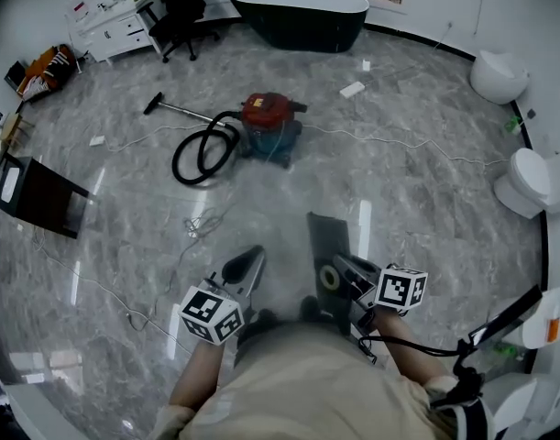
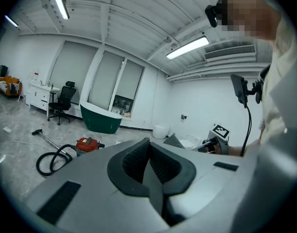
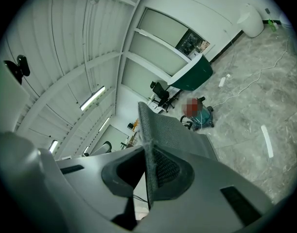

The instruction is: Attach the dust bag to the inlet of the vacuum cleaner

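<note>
Your right tongs are clamped on one edge of the dust bag, which sticks out ahead of them above the floor, well short of the vacuum cleaner and on your side of it. Expect the bag to be light and limp, stiff only at the collar round its hole. A hold close to that collar should steady it for fitting. Your left tongs are closed on nothing, beside the bag and equally far from the vacuum cleaner. Both forearms reach forward from your waist, tongs pointing slightly down toward the vacuum cleaner, whose hose coils just beside it.
</note>
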The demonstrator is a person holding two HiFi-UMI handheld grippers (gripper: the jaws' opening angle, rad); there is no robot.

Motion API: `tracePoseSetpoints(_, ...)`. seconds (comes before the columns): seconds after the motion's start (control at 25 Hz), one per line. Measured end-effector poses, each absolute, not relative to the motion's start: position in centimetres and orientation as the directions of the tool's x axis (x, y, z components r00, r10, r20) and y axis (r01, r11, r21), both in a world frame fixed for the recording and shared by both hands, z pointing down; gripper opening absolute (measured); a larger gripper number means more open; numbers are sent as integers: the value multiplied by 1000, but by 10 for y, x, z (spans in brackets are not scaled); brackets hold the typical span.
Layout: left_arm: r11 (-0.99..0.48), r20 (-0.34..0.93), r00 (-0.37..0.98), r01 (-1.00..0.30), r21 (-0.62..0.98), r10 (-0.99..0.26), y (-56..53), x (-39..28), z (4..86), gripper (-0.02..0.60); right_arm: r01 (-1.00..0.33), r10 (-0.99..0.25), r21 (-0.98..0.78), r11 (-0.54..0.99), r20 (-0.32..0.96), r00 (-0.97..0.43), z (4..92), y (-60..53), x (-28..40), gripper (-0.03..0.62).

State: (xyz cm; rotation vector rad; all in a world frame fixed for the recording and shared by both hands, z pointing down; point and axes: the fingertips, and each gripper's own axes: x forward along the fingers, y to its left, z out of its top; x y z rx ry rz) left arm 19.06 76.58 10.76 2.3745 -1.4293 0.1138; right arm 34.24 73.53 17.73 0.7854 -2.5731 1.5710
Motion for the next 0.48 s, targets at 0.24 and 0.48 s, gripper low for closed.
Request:
tracePoseSetpoints(0.24,-427,249,492,-862,273,-834,735,187,108,-6,-433,-430,-831,348,269,-862,178,709,345,34)
tracePoseSetpoints(0.48,-463,225,530,-838,291,-818,703,170,112,-6,-468,-456,-827,311,302,-837,183,690,333,34)
